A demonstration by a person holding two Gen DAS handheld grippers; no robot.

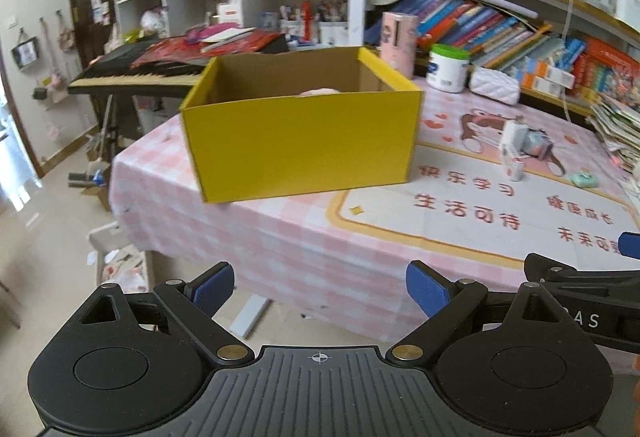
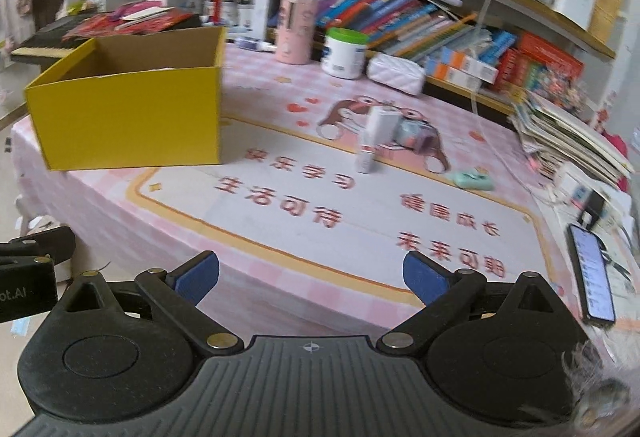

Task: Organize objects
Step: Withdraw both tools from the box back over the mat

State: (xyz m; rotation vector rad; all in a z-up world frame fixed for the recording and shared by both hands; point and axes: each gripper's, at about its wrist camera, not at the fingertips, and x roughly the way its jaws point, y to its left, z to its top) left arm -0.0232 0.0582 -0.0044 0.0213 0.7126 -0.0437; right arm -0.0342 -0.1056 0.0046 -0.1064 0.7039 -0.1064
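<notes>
A yellow cardboard box (image 1: 298, 141) (image 2: 128, 117) stands open-topped at the table's left corner, with something pale pink (image 1: 320, 91) showing inside. On the mat farther right lie a small white tube (image 2: 366, 157) (image 1: 514, 167), a white charger-like block (image 2: 380, 125), a pale blue item (image 2: 414, 133) and a mint green clip (image 2: 472, 179) (image 1: 584, 179). My left gripper (image 1: 320, 291) hangs open off the table's near edge, nothing between its fingers. My right gripper (image 2: 312, 277) is open over the near edge, also holding nothing.
The table (image 2: 280, 221) has a pink checked cloth. A pink tin (image 2: 296, 29), white jar (image 2: 344, 53) and quilted pouch (image 2: 396, 73) stand at the back before bookshelves. A phone (image 2: 592, 273) and stacked papers (image 2: 572, 141) sit at right. A keyboard (image 1: 136, 77) stands left.
</notes>
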